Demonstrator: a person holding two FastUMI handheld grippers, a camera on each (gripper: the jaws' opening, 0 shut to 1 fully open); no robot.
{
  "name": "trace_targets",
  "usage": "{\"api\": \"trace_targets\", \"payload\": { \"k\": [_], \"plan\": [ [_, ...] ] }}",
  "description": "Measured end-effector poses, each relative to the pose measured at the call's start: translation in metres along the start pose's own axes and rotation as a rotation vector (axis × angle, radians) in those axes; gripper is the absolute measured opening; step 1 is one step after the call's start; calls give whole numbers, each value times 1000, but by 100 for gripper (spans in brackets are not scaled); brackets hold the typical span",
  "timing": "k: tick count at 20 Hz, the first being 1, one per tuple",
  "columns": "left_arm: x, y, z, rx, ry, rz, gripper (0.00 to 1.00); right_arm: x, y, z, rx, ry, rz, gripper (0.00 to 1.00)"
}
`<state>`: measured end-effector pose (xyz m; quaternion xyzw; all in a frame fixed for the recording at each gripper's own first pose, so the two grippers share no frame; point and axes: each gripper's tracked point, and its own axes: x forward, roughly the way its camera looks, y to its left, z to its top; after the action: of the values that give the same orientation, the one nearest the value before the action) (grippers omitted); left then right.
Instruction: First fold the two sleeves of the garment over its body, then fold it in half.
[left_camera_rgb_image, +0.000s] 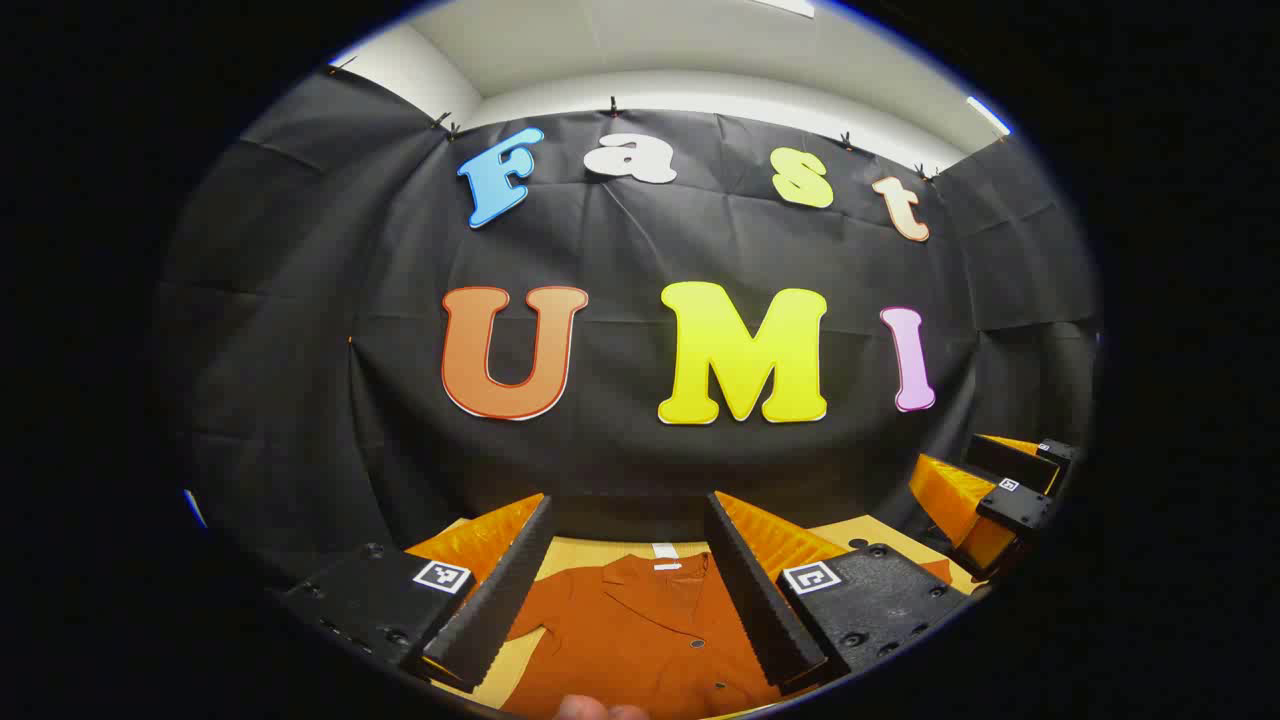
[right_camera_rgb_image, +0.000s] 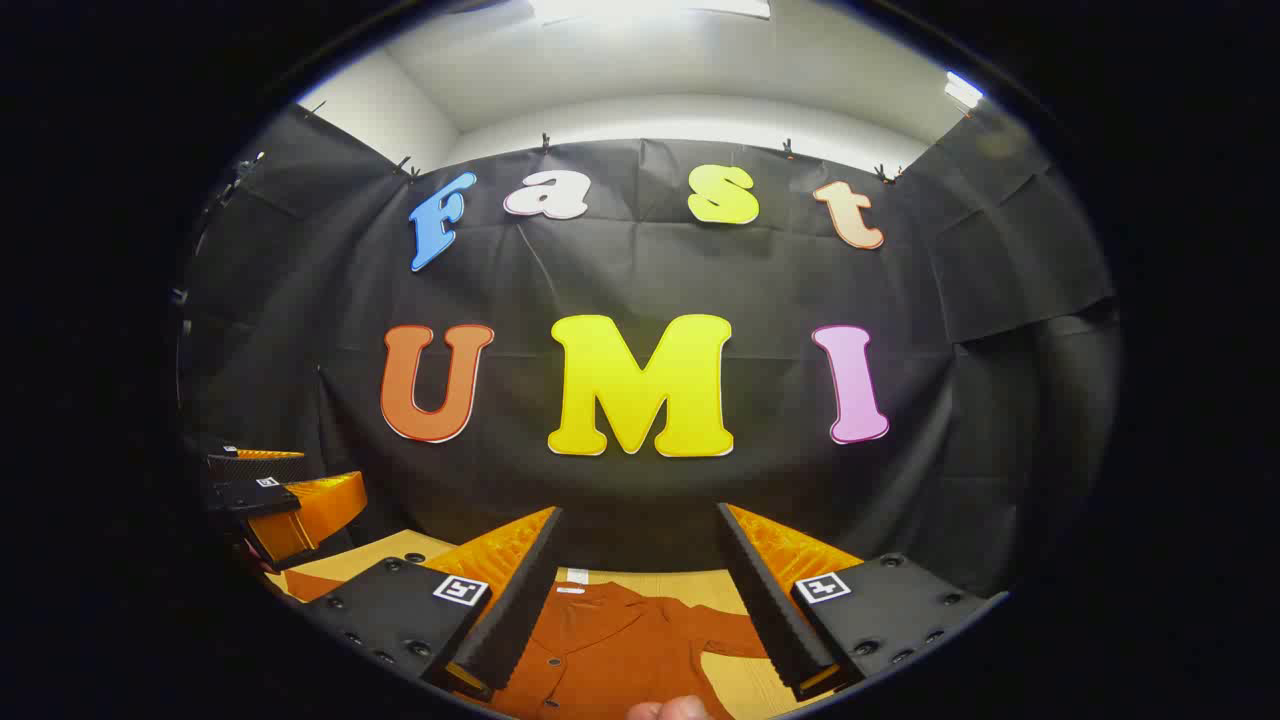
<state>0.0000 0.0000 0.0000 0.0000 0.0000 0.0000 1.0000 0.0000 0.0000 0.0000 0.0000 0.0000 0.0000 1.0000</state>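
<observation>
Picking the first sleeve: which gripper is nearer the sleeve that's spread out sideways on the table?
Right, as far as I can judge. The right gripper hangs open with the spread sleeve just beyond its fingers; the left gripper hangs open over the shirt's collar and button front.

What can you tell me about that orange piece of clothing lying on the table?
The garment is a rust-orange shirt of plain woven-looking cloth, lying flat and face up on a light wooden table. It has a collar with a small white label, and dark buttons down the front. One sleeve stretches out sideways, not yet folded. Neither tool touches it; both hover above, open.
</observation>
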Motion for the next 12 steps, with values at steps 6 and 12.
{"api": "trace_targets", "payload": {
  "k": [6, 12],
  "plan": [
    [5, -1, 1, 3, 2, 1, 97, 5, -1, -2, 0, 8, 3, 95],
    [8, 0, -4, 2, 13, 9, 97, 12, 3, -4, 6, 16, 15, 94]
  ]
}}
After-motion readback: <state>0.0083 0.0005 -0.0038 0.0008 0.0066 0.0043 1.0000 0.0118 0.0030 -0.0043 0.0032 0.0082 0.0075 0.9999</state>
